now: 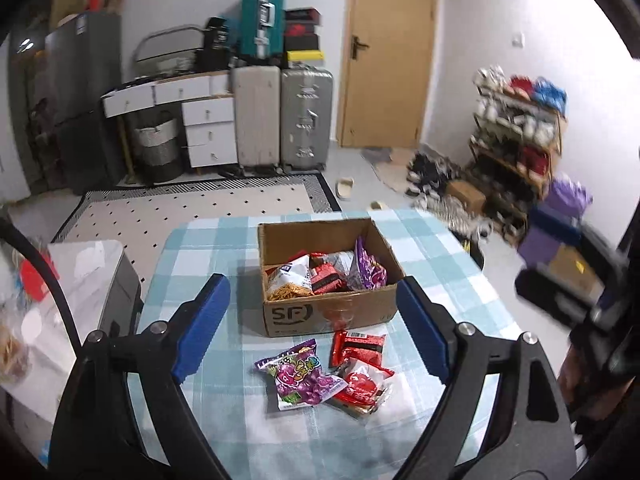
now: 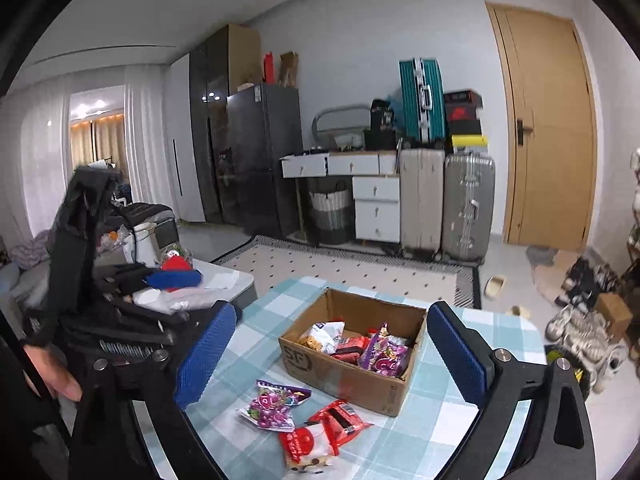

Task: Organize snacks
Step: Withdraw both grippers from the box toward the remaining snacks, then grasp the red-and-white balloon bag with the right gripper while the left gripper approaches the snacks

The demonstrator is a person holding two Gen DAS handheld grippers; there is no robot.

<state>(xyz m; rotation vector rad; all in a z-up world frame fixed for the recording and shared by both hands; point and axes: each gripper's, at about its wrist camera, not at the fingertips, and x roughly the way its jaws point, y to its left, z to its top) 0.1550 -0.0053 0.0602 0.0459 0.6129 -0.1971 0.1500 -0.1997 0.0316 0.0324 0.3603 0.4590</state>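
Left wrist view: the left gripper (image 1: 312,320) is seen with its blue fingers (image 1: 202,330) spread wide and nothing between them. Below and between them the bench (image 1: 208,248), covered in a blue checked cloth, carries an open box (image 1: 328,312) with snack packs (image 1: 332,272) inside. Just in front of the box, on the cloth, lie a purple pack (image 1: 302,376) and, touching it on the right, red packs (image 1: 360,368), one partly over another. Nothing is seen blocking the way to them. At the right edge the right gripper (image 1: 600,312) is seen blurred. A grey side table (image 1: 92,272) stands left of the bench; suitcases (image 1: 284,116) and a door (image 1: 388,52) stand behind.

Right wrist view: the right gripper (image 2: 332,352) is seen with its fingers (image 2: 460,352) wide apart and empty. The box (image 2: 344,376) sits on the bench (image 2: 440,420) between them, the purple pack (image 2: 272,402) and red packs (image 2: 320,432) nearer the camera. The left gripper (image 2: 132,320) and a hand (image 2: 52,372) crowd the left side, partly hiding the side table (image 2: 224,280).
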